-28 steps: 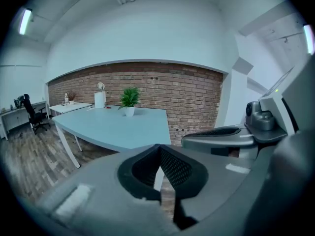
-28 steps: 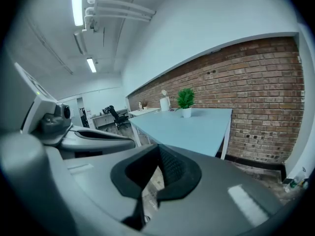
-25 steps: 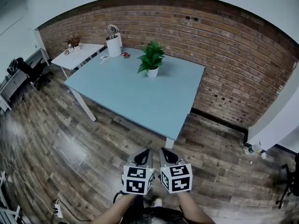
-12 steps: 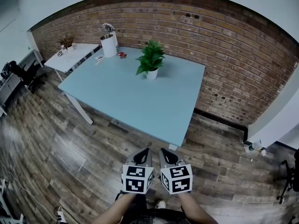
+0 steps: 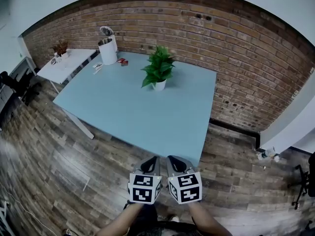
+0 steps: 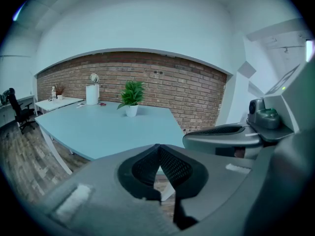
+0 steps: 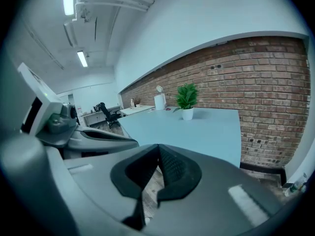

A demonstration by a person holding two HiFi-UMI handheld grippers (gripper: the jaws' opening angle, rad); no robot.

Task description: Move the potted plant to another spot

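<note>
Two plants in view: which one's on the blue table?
The green leafy plant in a white pot; the small brownish one sits on the white table.

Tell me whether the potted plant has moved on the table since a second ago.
No. The potted plant keeps its place on the blue table, near the far edge by the brick wall; only the view shifted.

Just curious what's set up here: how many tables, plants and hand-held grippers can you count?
Tables: 2 (light blue table, white table)
Plants: 2 (green potted plant, small brownish plant)
Grippers: 2 (left gripper, right gripper)
Total: 6
</note>
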